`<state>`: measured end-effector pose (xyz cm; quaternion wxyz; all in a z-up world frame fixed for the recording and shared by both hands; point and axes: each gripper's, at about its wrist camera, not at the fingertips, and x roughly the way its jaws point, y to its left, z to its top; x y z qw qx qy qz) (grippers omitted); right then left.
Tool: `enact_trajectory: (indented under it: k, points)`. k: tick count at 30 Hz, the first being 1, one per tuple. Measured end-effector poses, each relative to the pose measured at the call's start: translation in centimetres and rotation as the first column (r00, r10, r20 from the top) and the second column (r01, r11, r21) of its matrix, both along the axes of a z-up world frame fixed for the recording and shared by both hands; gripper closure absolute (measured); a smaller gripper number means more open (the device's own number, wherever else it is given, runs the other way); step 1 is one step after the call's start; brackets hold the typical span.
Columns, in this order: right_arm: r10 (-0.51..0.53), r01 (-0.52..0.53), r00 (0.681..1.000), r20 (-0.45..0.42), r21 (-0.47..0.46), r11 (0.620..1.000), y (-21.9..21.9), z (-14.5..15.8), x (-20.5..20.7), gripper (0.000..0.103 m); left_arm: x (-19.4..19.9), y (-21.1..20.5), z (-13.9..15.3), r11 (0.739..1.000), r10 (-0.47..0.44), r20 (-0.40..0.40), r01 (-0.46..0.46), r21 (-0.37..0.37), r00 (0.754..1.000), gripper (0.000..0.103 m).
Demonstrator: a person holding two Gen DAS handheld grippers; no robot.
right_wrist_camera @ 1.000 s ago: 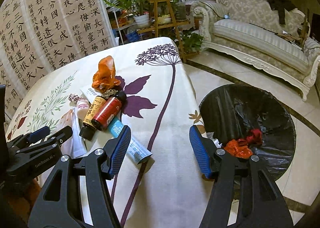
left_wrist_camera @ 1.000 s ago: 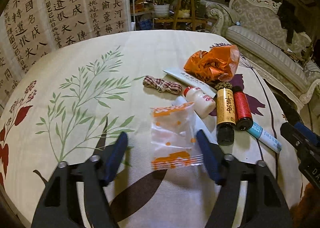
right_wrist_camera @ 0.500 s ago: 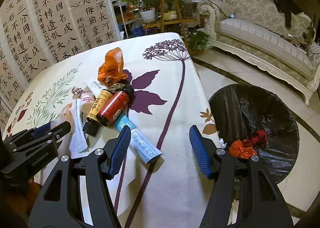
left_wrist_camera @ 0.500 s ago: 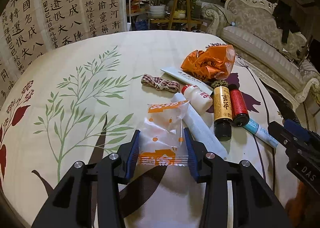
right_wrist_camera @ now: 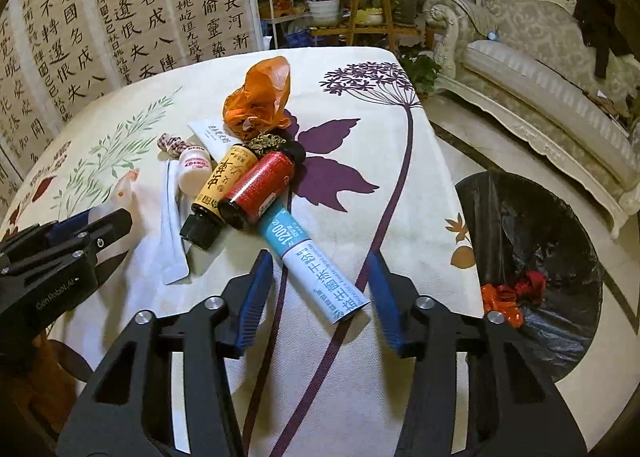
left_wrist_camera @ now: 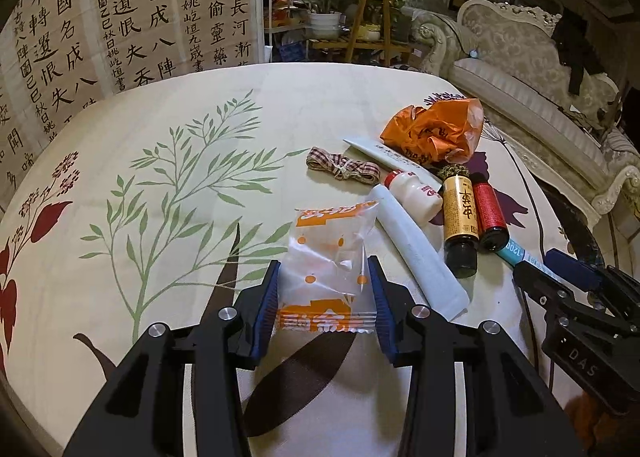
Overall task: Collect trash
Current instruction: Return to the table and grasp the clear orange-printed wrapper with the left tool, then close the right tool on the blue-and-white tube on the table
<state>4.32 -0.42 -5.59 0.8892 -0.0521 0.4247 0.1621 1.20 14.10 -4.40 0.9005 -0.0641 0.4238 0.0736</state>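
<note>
A clear snack wrapper (left_wrist_camera: 332,233) with orange print lies on the flowered tablecloth (left_wrist_camera: 160,257). My left gripper (left_wrist_camera: 323,261) is shut on it, one blue pad against each side edge. A teal-and-white tube (right_wrist_camera: 316,269) lies slantwise between the fingers of my right gripper (right_wrist_camera: 319,255). Those jaws are closing; a thin gap still shows beside the left pad. The right gripper's fingertips (left_wrist_camera: 560,269) show at the right edge of the left wrist view, over the tube's teal end (left_wrist_camera: 512,251). A bin lined with a black bag (right_wrist_camera: 500,209) stands on the floor to the right.
Beyond the wrapper lie a long white packet (left_wrist_camera: 416,257), a small white bottle (left_wrist_camera: 412,195), a gold bottle (left_wrist_camera: 460,217), a red bottle (left_wrist_camera: 488,213), a checked ribbon (left_wrist_camera: 344,169) and a crumpled orange bag (left_wrist_camera: 436,133). Red and orange scraps (right_wrist_camera: 508,293) sit in the bin. A sofa (right_wrist_camera: 540,89) stands behind.
The left jaws came together onto the wrapper's sides and have held since. The right gripper moved left from the table edge over the tube, and its jaws narrowed around it.
</note>
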Motion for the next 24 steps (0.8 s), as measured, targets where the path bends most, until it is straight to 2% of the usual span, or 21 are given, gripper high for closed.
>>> enact_trajectory:
  k: [3, 7, 16, 24]
  points:
    - [0.012, -0.012, 1.000, 0.001, -0.011, 1.000, 0.2, 0.0, -0.2, 0.074, -0.2, -0.1, 0.0, 1.000, -0.003, 0.002, 0.003, -0.002, 1.000, 0.061]
    - [0.026, -0.026, 1.000, 0.002, -0.012, 1.000, 0.3, 0.0, -0.8, 0.080, -0.5, -0.2, 0.0, 1.000, -0.004, 0.003, 0.004, -0.006, 1.000, 0.061]
    - [0.034, -0.033, 0.999, -0.007, 0.023, 0.999, -0.3, 0.3, -2.2, 0.087, -1.5, -0.8, 0.0, 1.000, -0.014, 0.009, 0.014, -0.007, 1.000, 0.061]
    - [0.032, -0.032, 0.999, -0.009, 0.044, 0.999, -1.0, 0.5, -3.4, 0.089, -2.0, -1.3, 0.1, 1.000, -0.027, 0.014, 0.027, -0.005, 1.000, 0.061]
